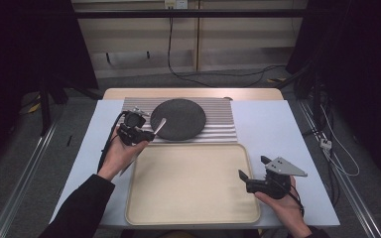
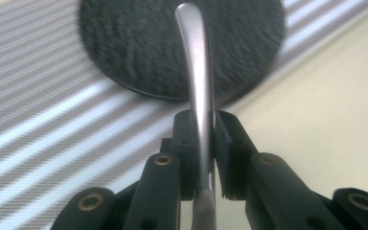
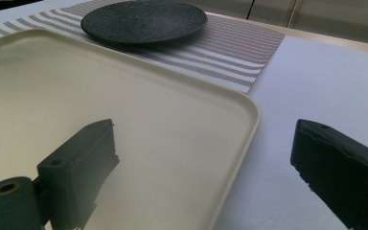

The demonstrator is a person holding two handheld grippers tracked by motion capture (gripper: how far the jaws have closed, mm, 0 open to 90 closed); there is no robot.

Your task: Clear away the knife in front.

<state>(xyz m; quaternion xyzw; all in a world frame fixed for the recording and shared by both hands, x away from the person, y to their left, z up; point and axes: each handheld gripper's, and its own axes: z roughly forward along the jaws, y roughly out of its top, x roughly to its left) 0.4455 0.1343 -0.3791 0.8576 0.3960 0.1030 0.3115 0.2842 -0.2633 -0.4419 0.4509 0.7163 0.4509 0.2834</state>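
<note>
My left claw (image 1: 148,133) pinches a metal utensil handle (image 2: 199,91), held above the near-left edge of the dark plate (image 1: 178,119) on the striped mat (image 1: 218,131). The cream tray (image 1: 191,186) lies in front; my right claw (image 1: 252,167) gapes wide over its right rim

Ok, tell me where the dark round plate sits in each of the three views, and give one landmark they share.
High view: the dark plate lies top centre on the striped mat, beyond the tray.
Left gripper view: the plate sits at the top, behind the metal handle held in the jaws.
Right gripper view: the plate lies at the top, left of centre.
Shared landmark: the striped mat under the plate.
</note>
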